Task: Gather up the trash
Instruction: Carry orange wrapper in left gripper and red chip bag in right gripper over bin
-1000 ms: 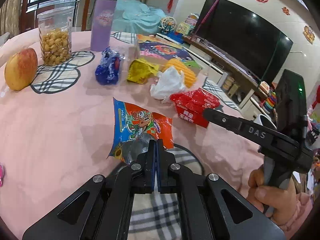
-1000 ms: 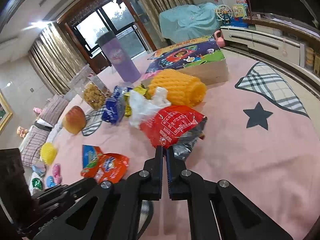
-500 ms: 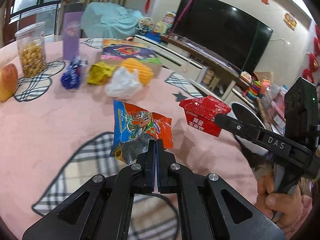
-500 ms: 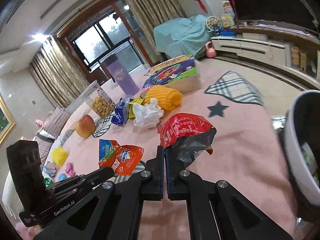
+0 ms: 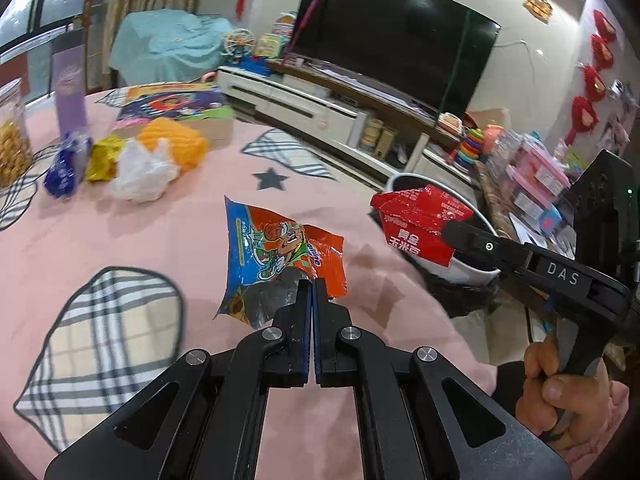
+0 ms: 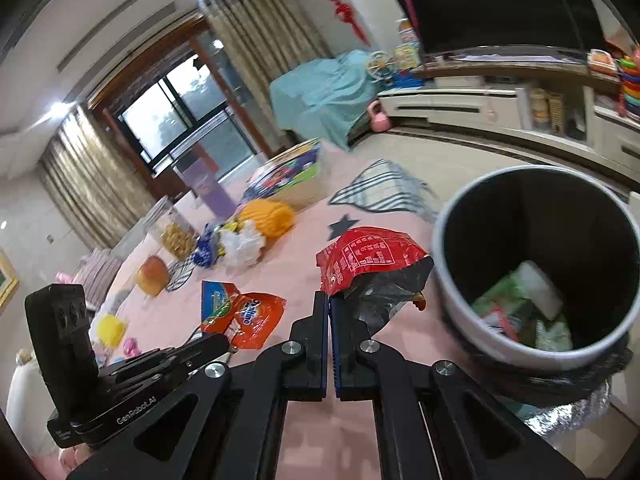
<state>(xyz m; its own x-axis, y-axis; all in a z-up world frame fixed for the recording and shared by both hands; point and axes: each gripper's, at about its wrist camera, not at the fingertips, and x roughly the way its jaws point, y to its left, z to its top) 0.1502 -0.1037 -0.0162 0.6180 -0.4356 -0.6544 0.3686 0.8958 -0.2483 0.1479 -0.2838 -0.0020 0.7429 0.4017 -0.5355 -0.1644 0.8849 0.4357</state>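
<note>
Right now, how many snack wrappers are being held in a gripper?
2: an orange-and-blue snack wrapper in the left gripper, and a red snack wrapper in the right gripper beside the trash bin.

Glossy, crinkled orange-and-blue foil snack wrapper point(image 5: 276, 256) above matt pink cloth table cover point(image 5: 120, 240). Beside it, shiny red foil packet point(image 6: 366, 258). Smooth white plastic bin point(image 6: 456, 304) past the cloth's edge.

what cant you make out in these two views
- Trash bin, right wrist view: the items at the bottom are blurred, so their kinds are unclear; in the left wrist view the red wrapper and right gripper cover most of it.
- Orange wrapper, left wrist view: its lower edge is hidden behind the left gripper.
- Jar, left wrist view: cut off by the picture edge.
</note>
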